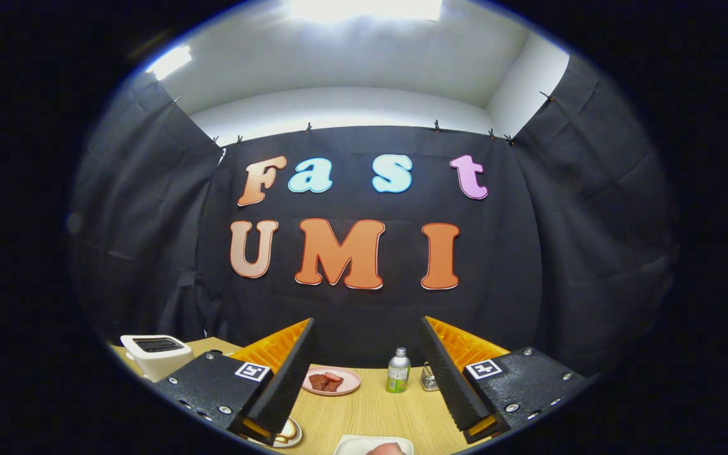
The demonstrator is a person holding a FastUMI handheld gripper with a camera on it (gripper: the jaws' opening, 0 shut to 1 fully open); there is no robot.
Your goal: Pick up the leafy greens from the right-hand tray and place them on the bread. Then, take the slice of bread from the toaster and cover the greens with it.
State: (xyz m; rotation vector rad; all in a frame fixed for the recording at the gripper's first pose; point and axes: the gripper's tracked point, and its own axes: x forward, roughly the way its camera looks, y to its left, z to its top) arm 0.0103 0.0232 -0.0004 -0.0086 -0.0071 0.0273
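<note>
Wooden desk (370, 411) stretches ahead of my gripper (364, 379), whose fingers stand wide apart with nothing between them. I hold it high and level, I judge, to look over the layout. A toaster (155, 354) stands beyond the left finger. Bread (287, 431) lies on a plate (293, 438) by that finger's tip. I cannot make out the greens.

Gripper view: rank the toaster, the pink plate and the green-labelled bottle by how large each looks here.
1. Toaster, largest, though partly behind the open gripper and nearer the camera.
2. Pink plate, partly hidden by a finger.
3. Bottle, smallest, standing beyond the fingers.
Plate and bottle look close in size; that order is unsure.
</note>
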